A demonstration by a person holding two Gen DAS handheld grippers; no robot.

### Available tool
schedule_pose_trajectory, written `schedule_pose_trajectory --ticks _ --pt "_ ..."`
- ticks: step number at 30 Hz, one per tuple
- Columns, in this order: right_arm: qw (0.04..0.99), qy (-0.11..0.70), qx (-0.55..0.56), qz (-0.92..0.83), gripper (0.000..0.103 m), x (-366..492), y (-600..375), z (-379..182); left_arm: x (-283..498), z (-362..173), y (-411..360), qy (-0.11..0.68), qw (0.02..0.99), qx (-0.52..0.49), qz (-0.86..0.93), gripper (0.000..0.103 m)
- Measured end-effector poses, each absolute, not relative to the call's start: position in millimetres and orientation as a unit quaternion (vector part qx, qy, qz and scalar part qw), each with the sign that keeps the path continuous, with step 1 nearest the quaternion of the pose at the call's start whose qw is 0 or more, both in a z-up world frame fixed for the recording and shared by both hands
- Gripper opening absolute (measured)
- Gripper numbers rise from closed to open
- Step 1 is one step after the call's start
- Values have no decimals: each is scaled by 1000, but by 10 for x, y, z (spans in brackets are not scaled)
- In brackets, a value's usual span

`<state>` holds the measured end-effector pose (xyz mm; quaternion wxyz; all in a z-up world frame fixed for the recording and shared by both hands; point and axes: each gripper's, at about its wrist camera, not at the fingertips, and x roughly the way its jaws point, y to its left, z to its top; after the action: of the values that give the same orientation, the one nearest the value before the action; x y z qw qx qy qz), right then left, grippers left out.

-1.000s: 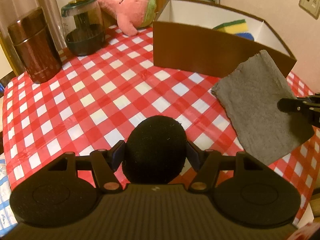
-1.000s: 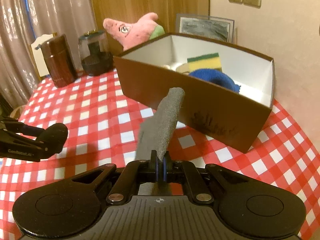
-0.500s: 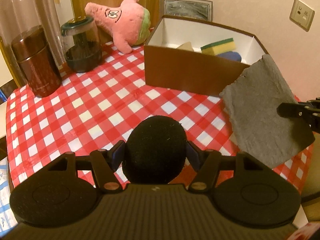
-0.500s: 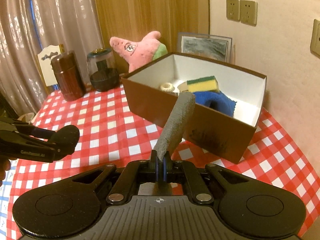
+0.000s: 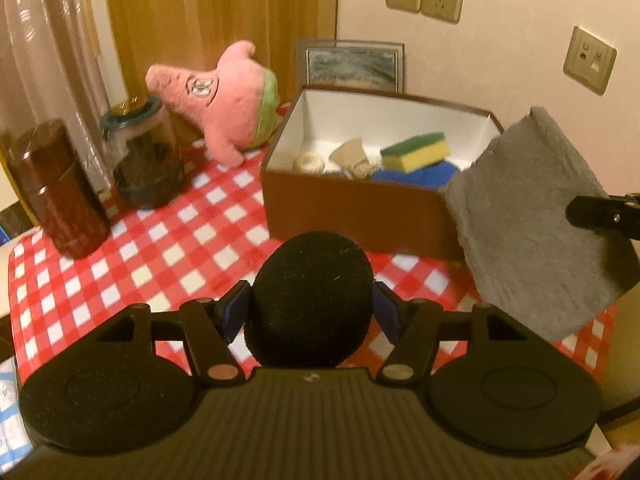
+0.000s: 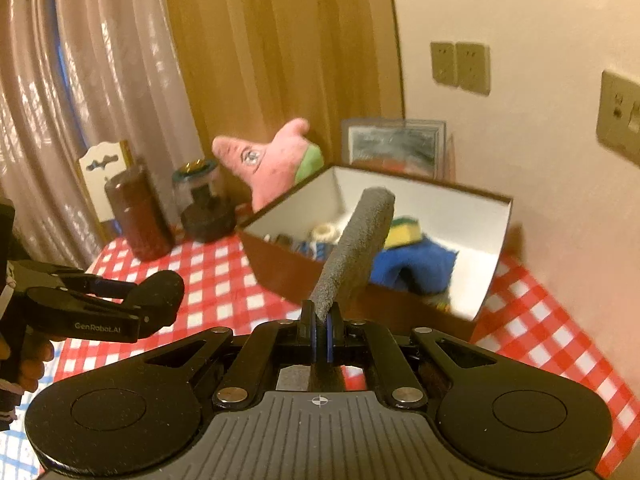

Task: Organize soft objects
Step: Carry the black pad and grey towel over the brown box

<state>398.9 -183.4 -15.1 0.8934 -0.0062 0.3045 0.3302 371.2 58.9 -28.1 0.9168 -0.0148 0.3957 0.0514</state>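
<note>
1. Red-and-white checked vinyl covers the table (image 5: pixel 168 240) in the left wrist view, with cream walls, three socket plates and a wood-brown curtain behind. At far right stands one open brown cardboard box (image 5: pixel 352 208), white inside, holding one yellow-green sponge (image 5: pixel 416 150), one blue cloth (image 5: pixel 416 174) and a few pale bits I cannot identify. One pink plush star (image 5: pixel 224 104) leans at its far left; one glass jar (image 5: pixel 144 156) and one glossy brown canister (image 5: pixel 56 192) stand left. The left gripper (image 5: pixel 312 312) is clamped on one round black fuzzy ball (image 5: pixel 312 304), its blue pads pressing both sides. One grey fleecy cloth (image 5: pixel 528 216) hangs at right, just near the box.

2. Pale sheer curtains fill the left of the right wrist view, two sockets the far wall. The right gripper (image 6: pixel 321 332) has its jaws pinched together on the grey cloth, which rises as a stiff fold in front of the box. At left, one hand (image 6: pixel 28 364) holds the left gripper with the ball above the checks.
</note>
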Motion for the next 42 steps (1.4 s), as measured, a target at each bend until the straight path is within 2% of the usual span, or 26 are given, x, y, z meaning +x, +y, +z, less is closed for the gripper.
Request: schedule_pose_trajectory --ticks 11,19,42 --pt "919 256 -31 298 5 4495 -2042 245 4307 29 449 362 931 -2 40 63" --pt "935 228 -53 266 5 4994 -2122 412 4779 68 362 359 933 10 30 63" --pt "920 298 -121 222 5 6025 -1780 -289 5723 -273 328 398 917 13 26 64"
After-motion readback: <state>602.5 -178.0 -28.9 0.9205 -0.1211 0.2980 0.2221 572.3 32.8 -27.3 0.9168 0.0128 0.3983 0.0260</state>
